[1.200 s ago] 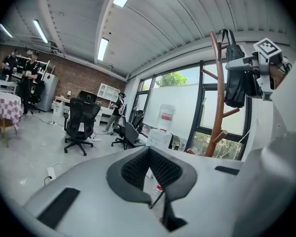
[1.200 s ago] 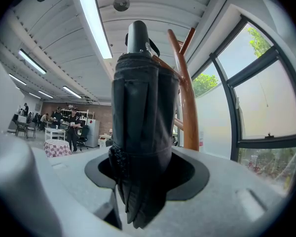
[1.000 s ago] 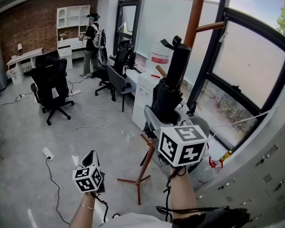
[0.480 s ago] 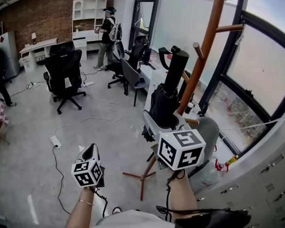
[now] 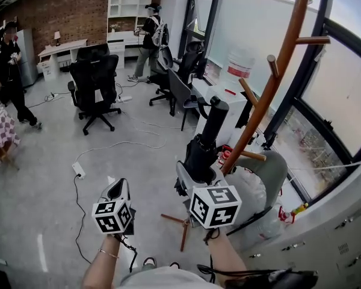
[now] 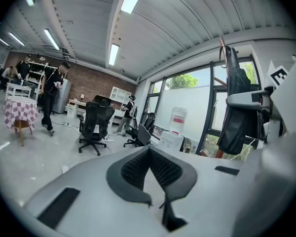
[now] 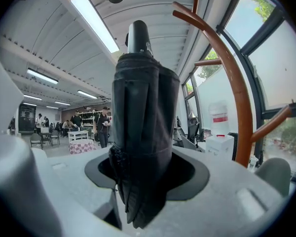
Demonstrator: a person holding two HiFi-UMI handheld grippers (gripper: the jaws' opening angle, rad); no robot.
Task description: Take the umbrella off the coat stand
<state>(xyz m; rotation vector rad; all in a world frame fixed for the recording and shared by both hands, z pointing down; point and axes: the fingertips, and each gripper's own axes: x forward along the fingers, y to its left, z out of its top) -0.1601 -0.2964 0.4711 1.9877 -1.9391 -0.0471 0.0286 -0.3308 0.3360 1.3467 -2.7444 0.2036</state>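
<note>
The umbrella (image 5: 206,143) is folded and stands close to upright, its long axis running from the bunched cloth low down to the dark handle at the top. It sits just left of the stand (image 5: 278,92) and seems to hang on none of its pegs. In the right gripper view there is open room between the umbrella (image 7: 144,127) and the curved stand (image 7: 237,100) to its right. One low peg reaches toward the cloth in the head view, and whether it touches I cannot tell.

The right hand-held gripper (image 5: 195,178) pinches the umbrella near its lower end, with the jaws standing apart only by the thickness of the folded cloth. So the umbrella rises straight up out of that hand-held gripper, and most of its length is above the grip.

The left hand-held gripper (image 5: 117,189) is further left and nearer the person, well apart from both umbrella and stand. Its jaws are pressed together on nothing (image 6: 155,181).

I judge the lift-off all but done — what matters next is drawing the umbrella away leftward, keeping its tall upper part from the pegs on the right.
</note>
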